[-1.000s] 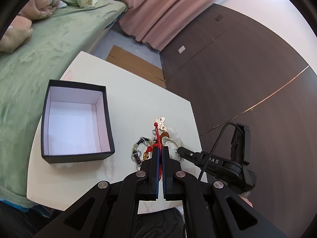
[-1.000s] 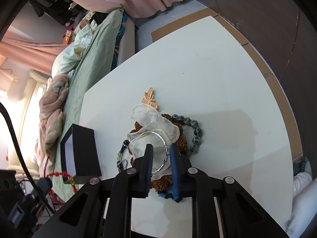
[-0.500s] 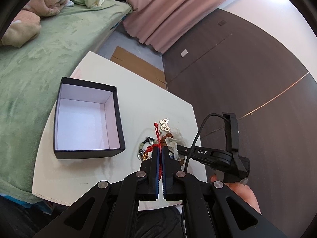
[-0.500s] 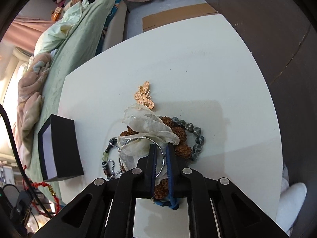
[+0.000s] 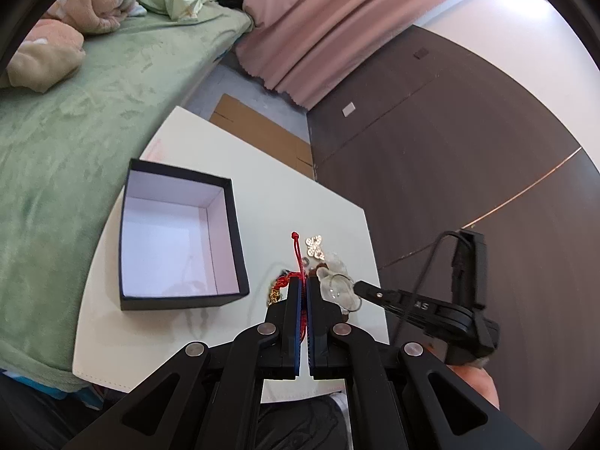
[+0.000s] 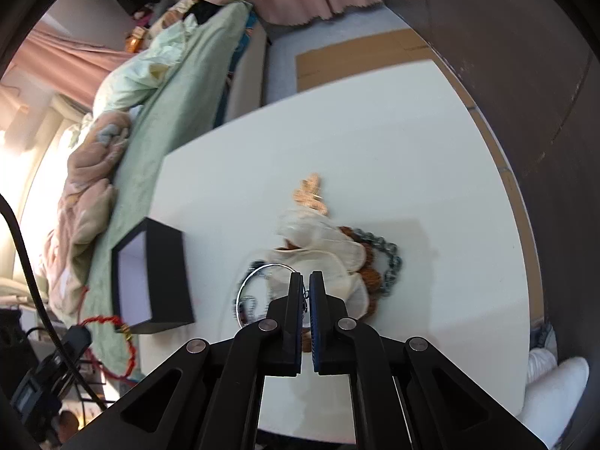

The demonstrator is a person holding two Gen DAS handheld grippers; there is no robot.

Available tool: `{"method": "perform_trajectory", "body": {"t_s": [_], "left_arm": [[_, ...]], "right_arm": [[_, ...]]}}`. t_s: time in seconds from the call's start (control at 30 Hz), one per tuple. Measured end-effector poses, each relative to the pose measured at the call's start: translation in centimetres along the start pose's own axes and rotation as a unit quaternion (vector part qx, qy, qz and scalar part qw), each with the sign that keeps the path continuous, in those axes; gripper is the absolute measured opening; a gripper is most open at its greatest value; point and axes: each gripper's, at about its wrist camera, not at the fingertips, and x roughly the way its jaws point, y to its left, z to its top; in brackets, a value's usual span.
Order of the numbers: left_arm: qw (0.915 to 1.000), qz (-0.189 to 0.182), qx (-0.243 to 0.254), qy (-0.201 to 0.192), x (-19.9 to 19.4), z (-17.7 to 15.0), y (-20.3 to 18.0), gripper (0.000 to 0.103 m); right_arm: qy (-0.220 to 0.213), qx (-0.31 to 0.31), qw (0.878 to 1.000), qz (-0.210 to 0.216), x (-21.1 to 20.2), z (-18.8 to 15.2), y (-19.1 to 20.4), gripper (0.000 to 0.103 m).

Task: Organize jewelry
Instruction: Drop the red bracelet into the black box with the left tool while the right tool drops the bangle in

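My left gripper [image 5: 304,281] is shut on a red cord bracelet [image 5: 297,253] with gold beads and holds it above the white table [image 5: 270,195]. The bracelet also hangs at the lower left of the right wrist view [image 6: 112,333]. An open black box [image 5: 176,240] with a white inside stands to the left; it also shows in the right wrist view [image 6: 150,281]. My right gripper [image 6: 305,279] is shut on a thin silver bangle [image 6: 258,277] and a sheer pouch [image 6: 322,247], lifted off the jewelry pile. A gold butterfly brooch [image 6: 311,195], brown beads [image 6: 369,277] and grey-green beads [image 6: 390,262] lie on the table.
A bed with a green cover [image 5: 75,120] and bedding runs along the table's left side. Pink curtains [image 5: 322,30] hang behind. A dark wall [image 5: 468,150] stands to the right, and cardboard [image 5: 262,131] lies on the floor beyond the table.
My right gripper closed on the silver bangle and lifted it with the pouch. My left gripper rose and drew back with the red bracelet, so the box and table look smaller.
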Motion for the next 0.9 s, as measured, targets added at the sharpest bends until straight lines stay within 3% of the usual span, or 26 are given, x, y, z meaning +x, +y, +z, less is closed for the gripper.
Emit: {"method": "perform_trajectory", "body": {"t_s": [0.57, 0.63, 0.67, 0.7, 0.77, 0.8, 0.9], "left_arm": [[0.9984, 0.053, -0.005, -0.017, 0.5, 4.4, 2.8, 0.003], [0.9989, 0.042, -0.022, -0.004, 0.9, 4.7, 3.8, 0.011], [0.9989, 0.037, -0.029, 0.001, 0.9, 4.7, 4.2, 0.028], [0.9988, 0.036, -0.031, 0.001, 0.9, 4.7, 4.4, 0.056], [0.9986, 0.037, -0.035, -0.015, 0.1, 4.6, 4.9, 0.082], [0.9980, 0.038, -0.038, -0.034, -0.8, 4.5, 5.3, 0.082], [0.9973, 0.037, -0.050, -0.039, -1.9, 4.6, 6.1, 0.082]], "right_arm": [[-0.036, -0.038, 0.998, 0.037, -3.8, 0.5, 6.2, 0.005], [-0.036, -0.040, 0.998, 0.043, -3.8, 0.5, 6.9, 0.005], [-0.036, -0.041, 0.997, 0.046, -3.7, 0.5, 7.4, 0.005], [-0.035, -0.041, 0.997, 0.051, -3.4, 0.5, 7.9, 0.005], [-0.032, -0.043, 0.997, 0.059, -3.0, 0.4, 8.8, 0.005], [-0.031, -0.045, 0.997, 0.062, -2.7, 0.4, 9.2, 0.005], [-0.025, -0.050, 0.996, 0.072, -1.7, 0.2, 10.7, 0.005]]}}
